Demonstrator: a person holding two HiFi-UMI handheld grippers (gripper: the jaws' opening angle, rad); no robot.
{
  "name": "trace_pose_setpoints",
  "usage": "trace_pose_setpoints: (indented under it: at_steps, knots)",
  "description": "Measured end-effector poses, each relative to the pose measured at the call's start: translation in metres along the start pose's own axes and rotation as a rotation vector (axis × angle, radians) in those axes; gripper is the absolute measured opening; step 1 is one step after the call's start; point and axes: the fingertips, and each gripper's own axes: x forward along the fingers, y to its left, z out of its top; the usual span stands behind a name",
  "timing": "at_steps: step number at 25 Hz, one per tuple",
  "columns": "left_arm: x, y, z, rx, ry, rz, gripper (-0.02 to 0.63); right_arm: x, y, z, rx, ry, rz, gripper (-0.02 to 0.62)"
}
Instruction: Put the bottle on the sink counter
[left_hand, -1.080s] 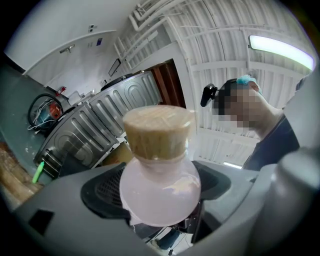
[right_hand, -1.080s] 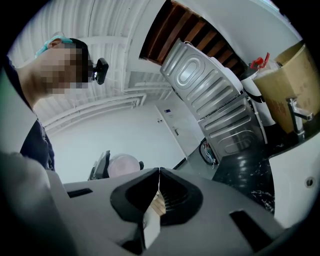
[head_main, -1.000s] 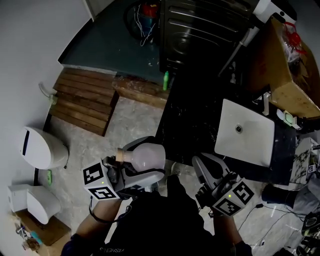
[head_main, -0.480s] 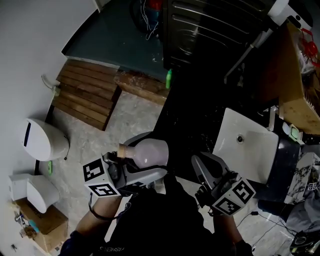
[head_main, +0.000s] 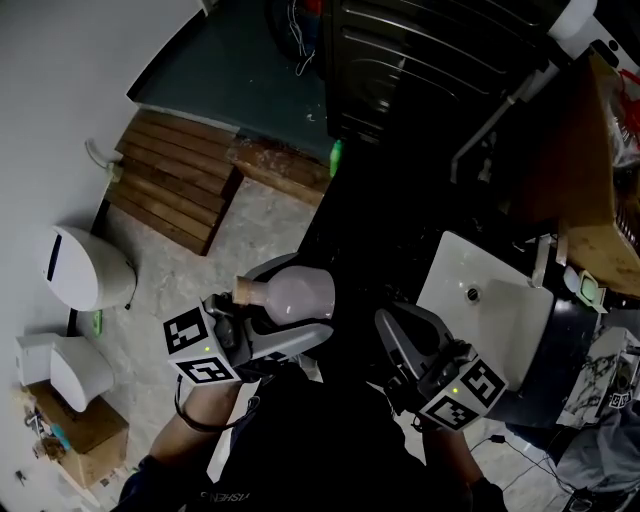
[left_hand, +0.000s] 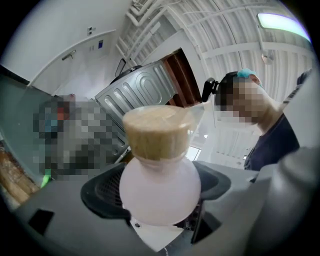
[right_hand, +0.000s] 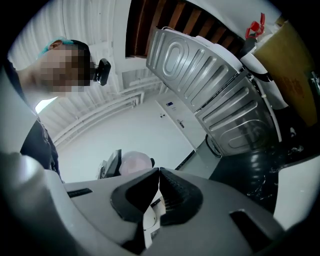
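Between the left gripper's (head_main: 305, 305) clenched jaws sits a round frosted-pink bottle (head_main: 298, 293) with tan stopper (left_hand: 156, 131), base hidden; the right gripper's (right_hand: 159, 175) jaws are closed, empty.

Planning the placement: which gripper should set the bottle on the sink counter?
Left: the left gripper holds the pale pink round cork-topped bottle; the right gripper is shut and empty.
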Motion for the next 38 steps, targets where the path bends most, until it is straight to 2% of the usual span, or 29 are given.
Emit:
trace_pose_setpoints:
  at_steps: [4, 13, 26, 38]
  knots:
    - [0.011, 0.016, -0.005, 0.003, 0.005, 0.022, 0.401, 0.0, -0.013, 0.002, 0.008, 0.011, 0.007, 0.026]
    - [0.025, 0.054, -0.019, 0.055, 0.089, 0.064, 0.4, 0.006, -0.037, -0.004, 0.037, 0.048, 0.004, 0.026]
    - [0.031, 0.111, -0.027, 0.098, 0.191, 0.073, 0.401, 0.026, -0.064, -0.018, 0.062, 0.053, -0.078, 0.026]
    - [0.043, 0.165, -0.064, 0.141, 0.324, 0.121, 0.401, 0.029, -0.086, -0.032, 0.098, 0.067, -0.113, 0.026]
